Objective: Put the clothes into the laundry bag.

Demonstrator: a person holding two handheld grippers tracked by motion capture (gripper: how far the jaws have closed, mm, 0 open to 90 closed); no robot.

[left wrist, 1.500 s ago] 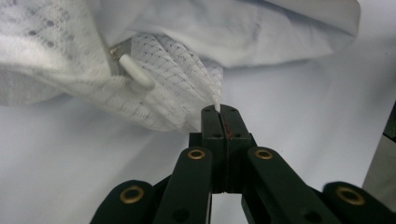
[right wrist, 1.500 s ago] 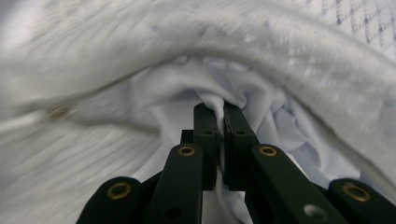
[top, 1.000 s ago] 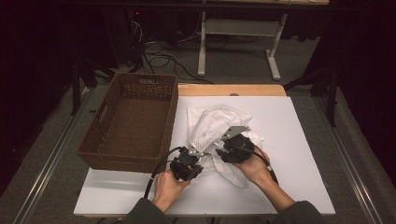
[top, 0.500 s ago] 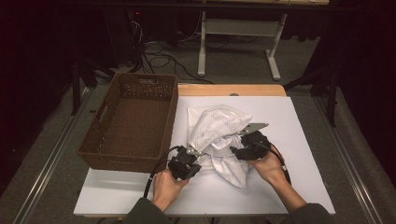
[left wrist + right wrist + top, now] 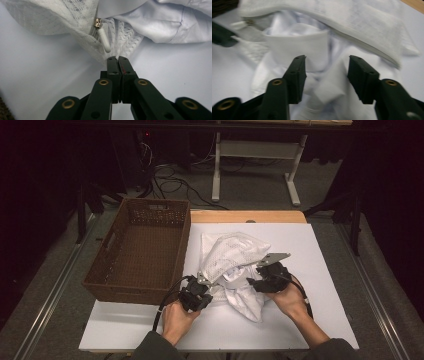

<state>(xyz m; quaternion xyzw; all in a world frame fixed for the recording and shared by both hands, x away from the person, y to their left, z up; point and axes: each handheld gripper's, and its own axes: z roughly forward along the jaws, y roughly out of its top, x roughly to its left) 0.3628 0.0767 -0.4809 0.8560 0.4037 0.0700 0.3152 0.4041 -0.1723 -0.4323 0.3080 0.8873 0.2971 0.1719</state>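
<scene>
A white mesh laundry bag (image 5: 230, 252) lies mid-table with a white shirt (image 5: 245, 295) spilling from its mouth. My left gripper (image 5: 202, 280) is at the bag's near left corner. In the left gripper view it (image 5: 117, 58) is shut on the mesh edge (image 5: 120, 47), just below the zip pull (image 5: 104, 41). My right gripper (image 5: 252, 281) is at the shirt's right side. In the right gripper view it (image 5: 327, 62) stands open and its jaws have just been closing a little. Shirt cloth (image 5: 297, 47) lies between and beyond them, unpinched, under the mesh bag (image 5: 362, 27).
A brown wicker basket (image 5: 137, 290) stands on the left, partly on the white board (image 5: 310, 250), with nothing in it. A wooden strip (image 5: 240, 216) runs along the board's far edge. Table legs and cables are on the floor beyond.
My right hand has shifted to the right along the shirt, and its jaws stand wider than a second ago. The left hand has kept still on the mesh.
</scene>
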